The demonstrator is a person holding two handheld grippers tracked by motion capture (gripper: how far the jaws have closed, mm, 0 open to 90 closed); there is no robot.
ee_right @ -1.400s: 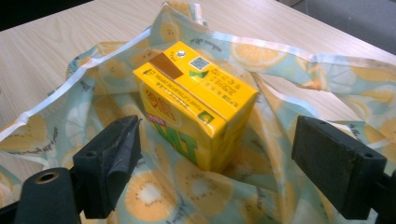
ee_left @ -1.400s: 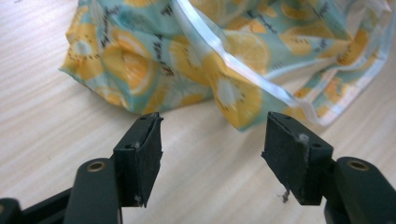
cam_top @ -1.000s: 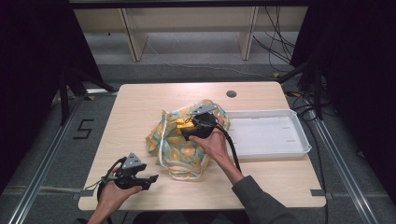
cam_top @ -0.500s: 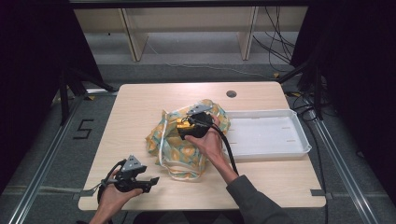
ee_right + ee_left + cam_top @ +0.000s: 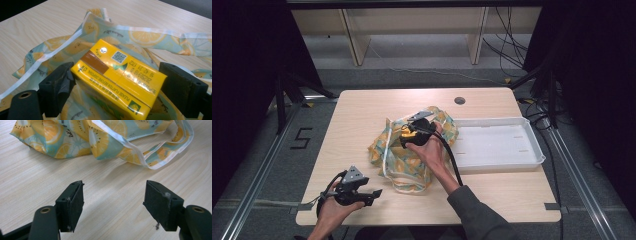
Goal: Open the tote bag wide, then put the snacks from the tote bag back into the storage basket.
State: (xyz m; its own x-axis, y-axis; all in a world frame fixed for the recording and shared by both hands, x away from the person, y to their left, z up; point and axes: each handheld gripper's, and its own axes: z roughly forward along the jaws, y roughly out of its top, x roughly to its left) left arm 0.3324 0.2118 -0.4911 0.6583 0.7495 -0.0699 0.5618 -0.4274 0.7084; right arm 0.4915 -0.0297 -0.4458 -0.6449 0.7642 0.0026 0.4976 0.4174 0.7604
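Carton (image 5: pixel 117 77), yellow and lying over the fruit-print bag (image 5: pixel 412 150) mid-surface, is being clamped between the right gripper (image 5: pixel 412 135) fingers, seemingly for lifting out toward the white tray (image 5: pixel 499 145), while the left gripper (image 5: pixel 362 192) is idling with fingers apart.

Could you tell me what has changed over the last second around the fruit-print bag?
Little: the right gripper keeps its hold on the yellow carton over the fruit-print bag, shifting slightly left. The left gripper stays open near the table's front edge. The white tray has not moved.
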